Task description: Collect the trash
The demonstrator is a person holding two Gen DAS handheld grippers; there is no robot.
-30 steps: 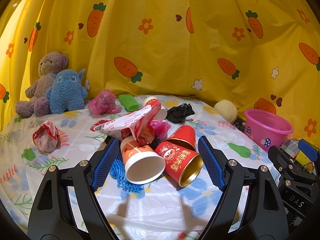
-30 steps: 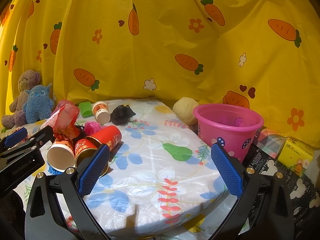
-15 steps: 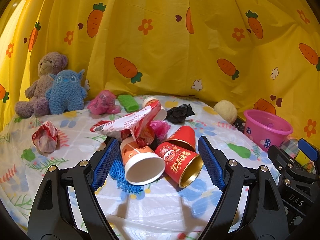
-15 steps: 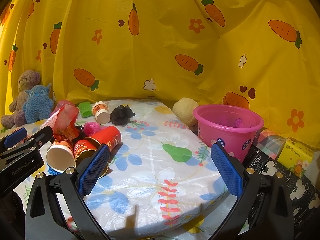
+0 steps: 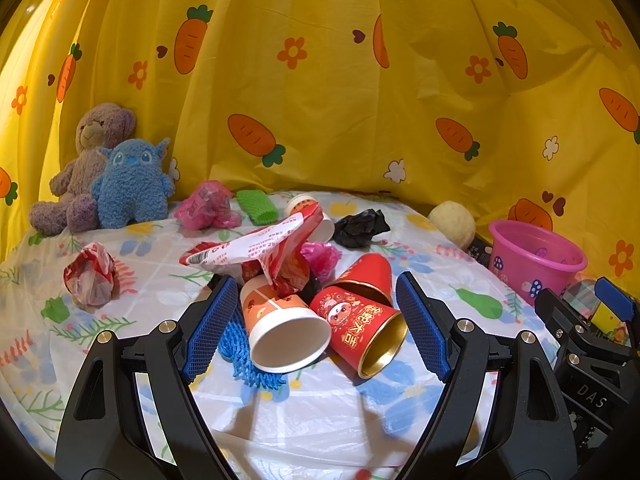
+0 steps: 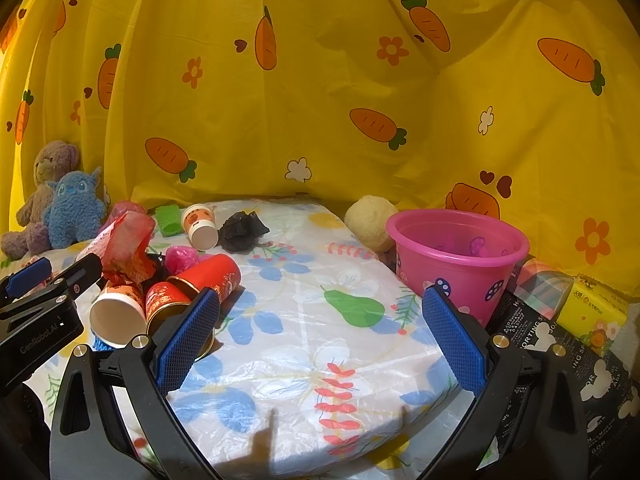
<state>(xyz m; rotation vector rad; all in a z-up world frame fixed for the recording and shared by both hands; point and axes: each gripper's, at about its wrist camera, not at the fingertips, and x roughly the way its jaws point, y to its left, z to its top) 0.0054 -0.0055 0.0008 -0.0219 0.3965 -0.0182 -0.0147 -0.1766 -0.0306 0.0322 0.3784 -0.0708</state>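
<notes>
Clearly little of the collecting is done; the bin at the table's right edge shows only its own patterned wall inside, though its floor is hidden, and every scrap in view lies on the table.

The left gripper hangs with jaws spread wide and nothing between the pads but air, framing the pile; in that pile a white cup lies on its side, mouth toward the camera, touching a red cup with a gold lining; a second red cup lies just behind, and a torn wrapper drapes over the top; a blue mop-like pad sticks out from under the white cup.

The right gripper is likewise released and empty, over bare cloth between the pile and the bin.

Left to gather, by the look of it: the cups, the wrapper, a crumpled red bag well apart to the left, a pink bag, a black wad, a small cup and a pink scrap.

Around these sit a bear and a blue plush at the back left, a green piece, a pale ball beside the bin, and boxes off the table's right; the cups touch one another, so closing on one may likely shove its neighbours, and the wrapper overhangs them.
</notes>
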